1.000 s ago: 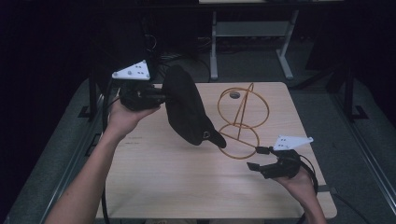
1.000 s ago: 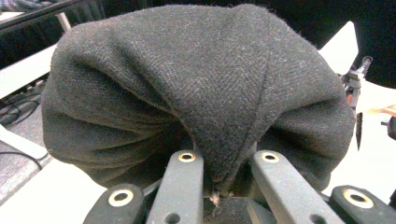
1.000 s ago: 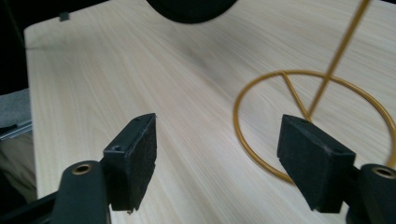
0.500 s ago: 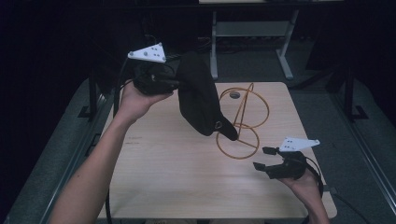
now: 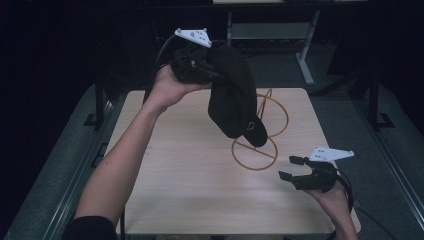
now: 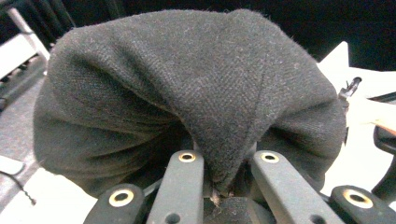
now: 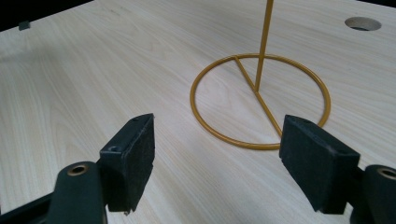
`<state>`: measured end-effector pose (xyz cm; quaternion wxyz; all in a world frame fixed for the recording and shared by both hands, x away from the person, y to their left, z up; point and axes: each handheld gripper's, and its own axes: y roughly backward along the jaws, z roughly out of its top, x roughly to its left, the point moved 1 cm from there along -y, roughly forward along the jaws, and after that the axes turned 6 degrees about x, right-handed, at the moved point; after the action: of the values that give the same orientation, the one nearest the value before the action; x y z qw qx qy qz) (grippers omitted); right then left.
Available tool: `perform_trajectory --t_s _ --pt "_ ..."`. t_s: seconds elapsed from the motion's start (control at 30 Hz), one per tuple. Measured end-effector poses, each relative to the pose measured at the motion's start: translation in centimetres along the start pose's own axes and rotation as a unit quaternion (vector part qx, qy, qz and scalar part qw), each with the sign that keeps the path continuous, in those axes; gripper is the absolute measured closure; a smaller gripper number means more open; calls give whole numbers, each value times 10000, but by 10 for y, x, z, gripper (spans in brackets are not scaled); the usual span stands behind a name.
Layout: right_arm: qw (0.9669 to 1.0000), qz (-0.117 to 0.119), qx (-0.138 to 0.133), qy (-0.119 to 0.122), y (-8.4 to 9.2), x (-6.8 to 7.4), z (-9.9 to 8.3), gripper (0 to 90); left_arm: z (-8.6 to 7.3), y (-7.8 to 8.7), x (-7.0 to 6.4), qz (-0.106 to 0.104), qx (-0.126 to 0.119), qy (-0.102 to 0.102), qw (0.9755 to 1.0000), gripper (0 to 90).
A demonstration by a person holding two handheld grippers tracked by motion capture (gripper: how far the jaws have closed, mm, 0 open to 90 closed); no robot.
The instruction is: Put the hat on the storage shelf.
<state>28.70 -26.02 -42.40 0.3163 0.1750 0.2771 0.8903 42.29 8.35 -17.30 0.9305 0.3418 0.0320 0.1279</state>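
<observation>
Pale worktop below; left gripper clenched on black cap, right gripper released beside wire stand.

Left gripper clamped, right gripper agape

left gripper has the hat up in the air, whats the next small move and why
Probably carry the hat a little to the right and lower it onto the top of the gold wire stand. The left gripper is clamped on a fold of the hat, which hangs above and partly in front of the stand. The right gripper is open near the stand's base ring, free to steady it.
</observation>
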Motion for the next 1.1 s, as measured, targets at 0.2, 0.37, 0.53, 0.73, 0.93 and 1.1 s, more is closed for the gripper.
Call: perform_trajectory --t_s 0.2,0.37,0.53,0.73,0.93,1.1 --pt "9998 -16 -117 -159 8 -6 -5 263 26 -22 2 -149 405 -81 9990 850" --pt "9997 -39 -132 -225 9 -10 -8 262 47 -57 5 -329 725 -84 9968 847" --pt "9994 -13 -108 -318 5 -13 -10 259 62 -105 5 -534 979 139 9937 825" --pt "9992 8 -49 -397 3 -17 -15 260 77 -142 3 -564 1040 295 9925 704" --pt "9992 -30 -31 -389 4 -16 -17 259 78 -163 0 -440 1189 348 9913 576" --pt "9988 -80 -106 -479 7 -19 -20 259 77 -164 0 -396 1221 338 9911 509"
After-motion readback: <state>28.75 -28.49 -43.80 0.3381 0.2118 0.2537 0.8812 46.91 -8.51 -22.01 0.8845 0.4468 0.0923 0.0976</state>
